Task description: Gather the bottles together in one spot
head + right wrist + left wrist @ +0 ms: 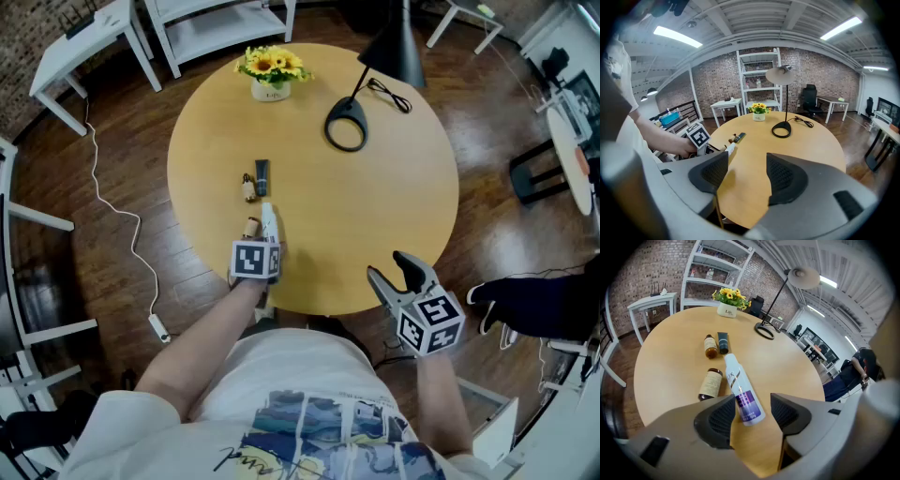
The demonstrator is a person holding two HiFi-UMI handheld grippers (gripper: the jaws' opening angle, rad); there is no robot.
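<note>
Several bottles lie on the round wooden table [375, 206]. A white bottle with a purple label [740, 392] lies with its base between the jaws of my left gripper [752, 414], and a gap shows beside the right pad. Just left of it lies an amber bottle with a beige label [710, 384]. Farther off, a small amber bottle [710, 346] and a dark tube [723, 342] lie side by side. In the head view my left gripper [267, 246] is at the white bottle [268, 220]. My right gripper [386, 265] stands open and empty at the table's near edge.
A pot of yellow flowers [270, 73] stands at the table's far side. A black desk lamp with a ring base [345, 124] and its cord are to the right of it. White shelves and side tables stand around on the wooden floor, and a cable [112, 211] runs at left.
</note>
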